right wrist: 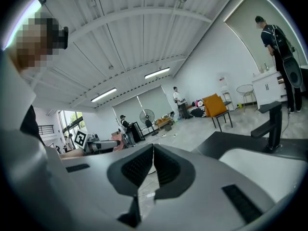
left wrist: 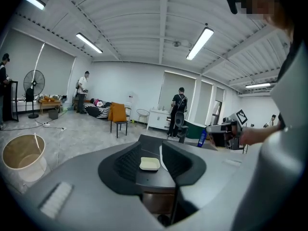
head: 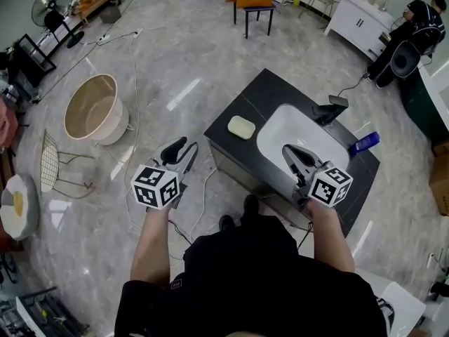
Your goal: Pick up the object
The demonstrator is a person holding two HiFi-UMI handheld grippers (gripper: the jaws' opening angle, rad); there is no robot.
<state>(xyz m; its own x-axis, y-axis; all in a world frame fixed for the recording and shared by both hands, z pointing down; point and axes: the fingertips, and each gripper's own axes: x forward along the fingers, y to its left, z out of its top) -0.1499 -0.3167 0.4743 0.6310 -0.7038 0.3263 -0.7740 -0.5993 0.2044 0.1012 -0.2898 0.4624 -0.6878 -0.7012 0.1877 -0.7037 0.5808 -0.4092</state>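
From the head view, the pale yellow block point(head: 240, 126) lies untouched on the dark desk point(head: 270, 98), and my left tool point(head: 184, 149) is near it: the pickup isn't done yet.

The left gripper view shows that tool's jaws wide, the block ahead and ungripped.

In the right gripper view my right tool point(right wrist: 152, 148) is closed and empty, with no block in sight.

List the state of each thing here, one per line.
Left gripper: open, empty.
Right gripper: shut, empty.
Soap: flat on the counter, untouched.
Sink: empty.
Faucet: no water running.
Blue bottle: upright on the counter.
Tub: upright, empty.
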